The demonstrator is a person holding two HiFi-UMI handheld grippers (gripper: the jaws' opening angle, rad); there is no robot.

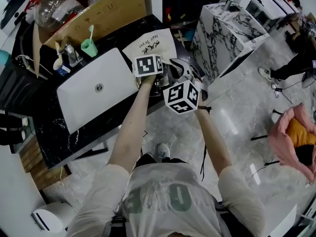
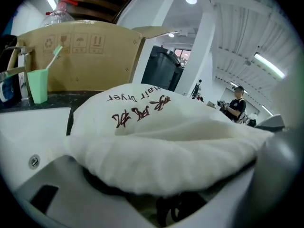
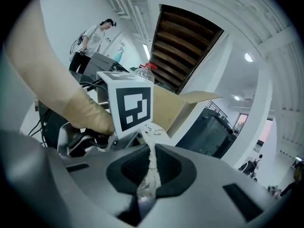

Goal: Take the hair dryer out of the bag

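Observation:
A white cloth bag (image 1: pixel 150 46) printed "Hair Dryer" lies on the black counter (image 1: pixel 49 132), right of the sink. My left gripper (image 1: pixel 150 73) is at the bag's near edge. In the left gripper view its jaws (image 2: pixel 161 194) stand apart. The bag's thick rim (image 2: pixel 156 127) drapes over them and hides the pads, with something dark under the cloth. My right gripper (image 1: pixel 180 68) is close beside it on the right, shut on a thin pinch of the bag's cloth (image 3: pixel 151 163) that runs up from its pads (image 3: pixel 149 175) towards the left gripper's marker cube (image 3: pixel 130 106). No hair dryer shows clearly.
A white sink (image 1: pixel 96 90) with a faucet (image 1: pixel 71 56) fills the counter's left. A green cup with a toothbrush (image 1: pixel 89 47) and a cardboard box (image 1: pixel 98 14) stand behind it. A marble-patterned block (image 1: pixel 227 31) stands to the right. A person in pink (image 1: pixel 296 137) is at the far right.

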